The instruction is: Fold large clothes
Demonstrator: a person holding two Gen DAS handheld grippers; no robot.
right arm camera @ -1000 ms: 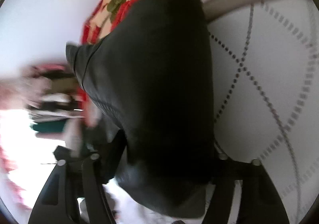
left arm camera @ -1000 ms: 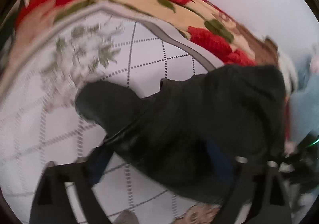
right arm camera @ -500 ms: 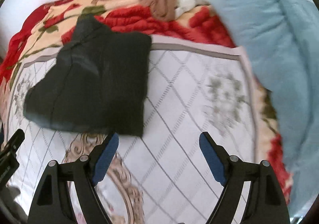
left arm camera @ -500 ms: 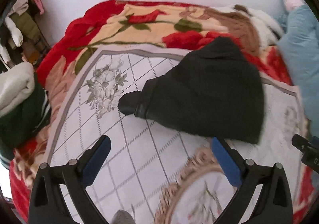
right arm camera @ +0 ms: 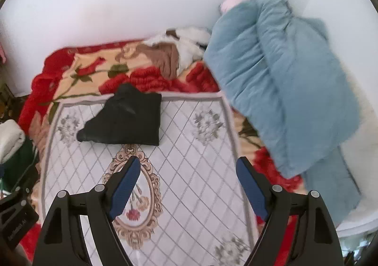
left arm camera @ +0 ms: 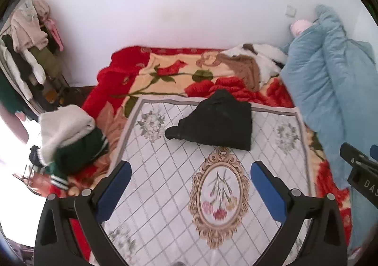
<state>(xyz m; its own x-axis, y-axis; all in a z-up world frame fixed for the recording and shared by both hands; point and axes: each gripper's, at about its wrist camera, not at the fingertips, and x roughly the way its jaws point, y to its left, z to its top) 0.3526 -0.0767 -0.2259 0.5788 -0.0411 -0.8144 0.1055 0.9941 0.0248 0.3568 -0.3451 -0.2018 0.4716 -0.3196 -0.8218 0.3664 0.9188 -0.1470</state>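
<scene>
Both tongs (left arm camera: 189,185) (right arm camera: 186,183) pulled back, empty; black garment (left arm camera: 217,124) folded on quilted mat (left arm camera: 165,183).

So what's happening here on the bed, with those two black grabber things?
A person is folding clothes using a pair of hand-held tongs. Right now both the left tongs and the right tongs are open, empty and held above the white patterned mat. The black garment lies folded on the far part of that mat, touching neither tool. A pile of white and green clothes sits off to the left, and a blue quilt is bunched on the right.
</scene>
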